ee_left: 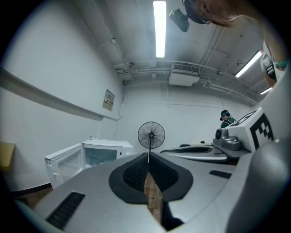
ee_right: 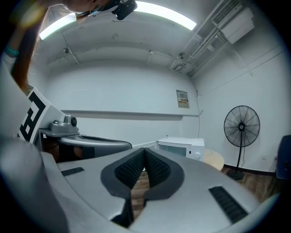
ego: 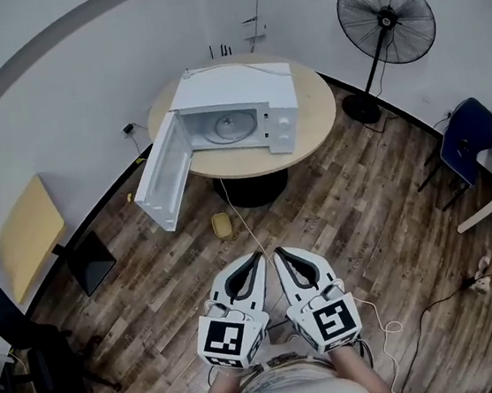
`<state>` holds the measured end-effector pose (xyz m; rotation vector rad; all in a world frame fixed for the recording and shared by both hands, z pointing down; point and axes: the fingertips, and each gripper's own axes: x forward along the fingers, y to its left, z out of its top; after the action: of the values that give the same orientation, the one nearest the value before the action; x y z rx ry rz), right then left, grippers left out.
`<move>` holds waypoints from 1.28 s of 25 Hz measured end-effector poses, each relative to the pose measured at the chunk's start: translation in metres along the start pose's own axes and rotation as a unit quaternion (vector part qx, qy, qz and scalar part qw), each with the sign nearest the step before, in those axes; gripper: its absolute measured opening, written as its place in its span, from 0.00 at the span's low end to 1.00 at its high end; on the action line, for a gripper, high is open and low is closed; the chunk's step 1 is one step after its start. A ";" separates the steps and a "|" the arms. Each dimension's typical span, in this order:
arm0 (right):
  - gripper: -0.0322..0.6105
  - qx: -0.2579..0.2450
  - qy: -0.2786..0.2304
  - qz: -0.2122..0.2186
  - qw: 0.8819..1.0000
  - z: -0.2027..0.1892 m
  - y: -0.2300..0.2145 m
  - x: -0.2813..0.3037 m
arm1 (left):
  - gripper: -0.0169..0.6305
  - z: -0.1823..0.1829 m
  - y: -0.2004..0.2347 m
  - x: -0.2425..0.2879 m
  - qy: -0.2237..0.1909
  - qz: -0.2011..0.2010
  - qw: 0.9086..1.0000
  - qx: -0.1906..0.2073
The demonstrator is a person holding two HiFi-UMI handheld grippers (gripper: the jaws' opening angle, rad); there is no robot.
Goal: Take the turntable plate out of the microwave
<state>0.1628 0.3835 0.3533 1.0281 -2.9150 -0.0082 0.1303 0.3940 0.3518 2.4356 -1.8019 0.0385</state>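
A white microwave stands on a round wooden table, its door swung wide to the left. Inside lies the glass turntable plate. My left gripper and right gripper are held side by side over the floor, well short of the table, both shut with nothing between the jaws. The left gripper view shows the microwave and its open door far ahead past the left gripper. In the right gripper view the microwave sits beyond the right gripper.
A black pedestal fan stands right of the table. A cable runs down from the table across the wood floor. A yellow object lies near the table base. A dark chair is at right, a yellow desk at left.
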 end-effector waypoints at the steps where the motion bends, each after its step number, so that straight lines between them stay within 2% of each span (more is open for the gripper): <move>1: 0.04 0.002 0.001 -0.003 1.000 0.001 -0.002 0.011 | 0.05 0.002 0.009 0.007 0.000 -0.004 1.000 0.001; 7: 0.04 0.003 0.001 -0.020 1.000 0.005 -0.010 0.075 | 0.05 0.010 0.065 0.040 -0.001 -0.028 1.000 0.003; 15: 0.04 -0.001 0.009 -0.035 0.999 0.002 0.000 0.135 | 0.05 0.010 0.122 0.056 0.007 -0.049 0.999 0.001; 23: 0.04 0.000 0.034 -0.029 0.999 0.001 0.018 0.162 | 0.05 0.006 0.154 0.055 0.013 -0.047 0.999 -0.011; 32: 0.04 -0.003 0.036 -0.028 0.999 0.004 0.011 0.184 | 0.05 0.011 0.173 0.066 0.009 -0.042 0.999 -0.014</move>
<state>0.0128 0.2772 0.3583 1.0848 -2.8200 0.0158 -0.0156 0.2800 0.3595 2.4794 -1.6805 0.0271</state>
